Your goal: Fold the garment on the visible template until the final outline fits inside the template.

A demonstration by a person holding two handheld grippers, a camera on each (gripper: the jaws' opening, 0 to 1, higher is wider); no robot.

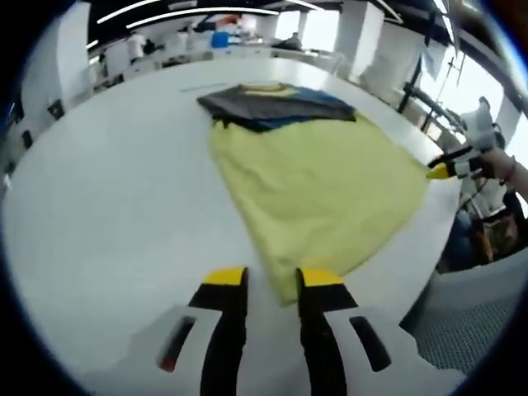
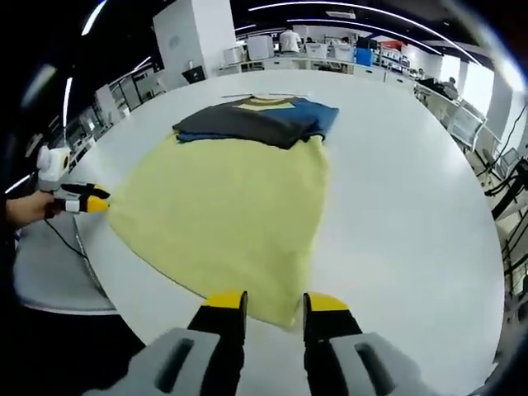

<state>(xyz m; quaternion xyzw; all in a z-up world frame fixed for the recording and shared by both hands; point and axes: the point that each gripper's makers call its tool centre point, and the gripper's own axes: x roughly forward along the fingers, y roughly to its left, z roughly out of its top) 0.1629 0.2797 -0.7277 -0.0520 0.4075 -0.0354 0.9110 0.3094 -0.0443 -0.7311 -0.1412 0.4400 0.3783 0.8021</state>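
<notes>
A pale yellow garment [image 1: 313, 190] [image 2: 223, 214] lies spread flat on the white table [image 1: 107, 206] [image 2: 412, 206]. At its far end sits a folded pile of dark grey and blue clothes [image 1: 272, 106] [image 2: 256, 120], partly on top of it. My left gripper [image 1: 272, 279] is open, and one near corner of the yellow cloth reaches in between its jaws. My right gripper [image 2: 275, 304] is open too, with the opposite corner lying between its jaws. Each gripper also appears in the other's view, held by a hand at the cloth's edge: right gripper [image 1: 437, 171], left gripper [image 2: 97, 200].
The table's rim runs close behind both held corners. A grey mesh seat [image 1: 470, 322] stands off the edge, seen in the right gripper view as a grey seat [image 2: 49, 272] with a cable near it. Benches and people line the far wall.
</notes>
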